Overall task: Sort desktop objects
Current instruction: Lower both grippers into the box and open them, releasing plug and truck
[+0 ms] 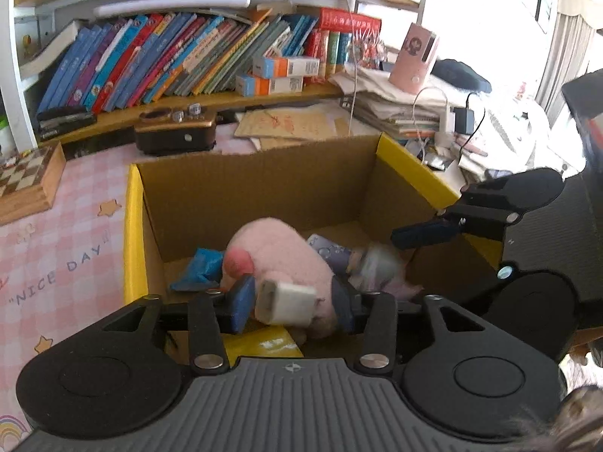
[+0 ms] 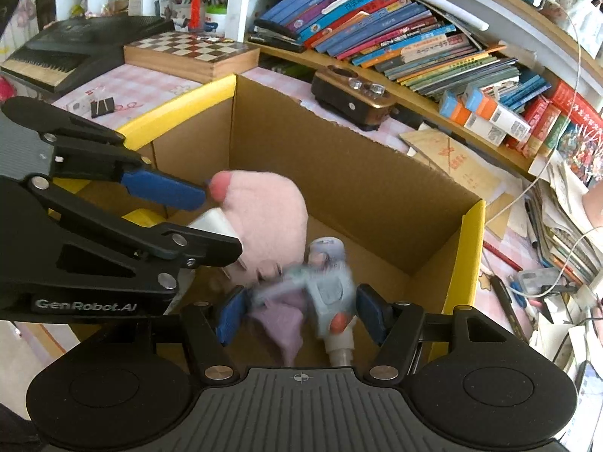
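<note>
A cardboard box (image 1: 260, 192) with yellow flaps stands on the pink checked desk; it also shows in the right wrist view (image 2: 339, 173). Inside lie a pink plush toy (image 1: 279, 252), a blue crumpled item (image 1: 199, 269) and a purple printed item (image 1: 328, 248). My left gripper (image 1: 294, 301) is over the box with a white charger block (image 1: 286, 303) between its jaws, which stand wider than the block. My right gripper (image 2: 301, 314) is open over the box, and a blurred light-blue and purple toy (image 2: 320, 293) is between its fingers, seemingly falling. The plush shows there too (image 2: 264, 218).
Leaning books (image 1: 169, 56) fill a shelf behind the box. A chessboard box (image 1: 26, 180) sits at the left, a dark wooden holder (image 1: 175, 132) behind the box, and paper stacks with cables (image 1: 407, 113) at the right. A black keyboard (image 2: 64, 52) lies far left.
</note>
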The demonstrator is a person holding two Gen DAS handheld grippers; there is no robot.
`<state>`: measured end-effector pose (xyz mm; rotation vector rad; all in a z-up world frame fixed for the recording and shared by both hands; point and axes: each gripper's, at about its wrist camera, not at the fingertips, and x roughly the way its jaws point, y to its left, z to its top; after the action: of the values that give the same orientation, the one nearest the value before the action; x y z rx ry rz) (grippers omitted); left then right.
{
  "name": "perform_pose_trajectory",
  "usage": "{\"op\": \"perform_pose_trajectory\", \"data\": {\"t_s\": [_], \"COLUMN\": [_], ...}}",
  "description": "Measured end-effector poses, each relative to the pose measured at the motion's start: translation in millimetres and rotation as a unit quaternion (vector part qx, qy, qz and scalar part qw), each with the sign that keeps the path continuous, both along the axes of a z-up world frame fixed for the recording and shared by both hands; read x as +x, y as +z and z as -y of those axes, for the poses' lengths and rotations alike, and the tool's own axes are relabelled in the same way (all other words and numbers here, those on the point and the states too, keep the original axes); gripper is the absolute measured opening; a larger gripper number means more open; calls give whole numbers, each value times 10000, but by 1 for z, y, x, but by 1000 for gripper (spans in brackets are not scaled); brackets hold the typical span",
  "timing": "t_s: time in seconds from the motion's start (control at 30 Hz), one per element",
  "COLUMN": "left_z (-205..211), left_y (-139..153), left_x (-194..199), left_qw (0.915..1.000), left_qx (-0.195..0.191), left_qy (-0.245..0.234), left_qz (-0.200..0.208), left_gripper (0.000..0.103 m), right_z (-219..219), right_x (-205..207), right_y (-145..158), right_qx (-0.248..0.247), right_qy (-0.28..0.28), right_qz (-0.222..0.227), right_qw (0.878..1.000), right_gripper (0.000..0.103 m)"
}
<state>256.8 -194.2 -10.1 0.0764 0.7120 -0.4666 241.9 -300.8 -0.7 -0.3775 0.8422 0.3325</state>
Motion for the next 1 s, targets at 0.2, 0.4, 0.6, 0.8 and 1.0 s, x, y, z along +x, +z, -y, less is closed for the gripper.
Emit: {"op": "perform_pose_trajectory", "data": {"t_s": [0.2,0.4,0.6,0.8,1.0], "left_z": [-8,-21,-43,-64,-78], "left_y": [22,42,52,55,53], "left_x": [-18,-45,-67,-90,-111], "left_qw": [9988,9957,9926,9897,9875], "left_qx": [-131,-117,-306,-371,-370], "left_qy": [70,322,750,1052,1263], "left_qz": [461,864,908,899,864], "left_gripper": [76,82,84,85,85], "right_z": [3,4,14,24,27], "right_x": [-16,-37,-59,-84,-106], "right_y": [14,33,47,53,50], "right_qx": [304,597,941,1184,1280], "right_qy": [-184,-563,-1081,-1487,-1770], "right_qz": [301,793,1191,1384,1424], "right_qw": [9989,9935,9825,9720,9654], "right_gripper": [70,70,70,70,70]}}
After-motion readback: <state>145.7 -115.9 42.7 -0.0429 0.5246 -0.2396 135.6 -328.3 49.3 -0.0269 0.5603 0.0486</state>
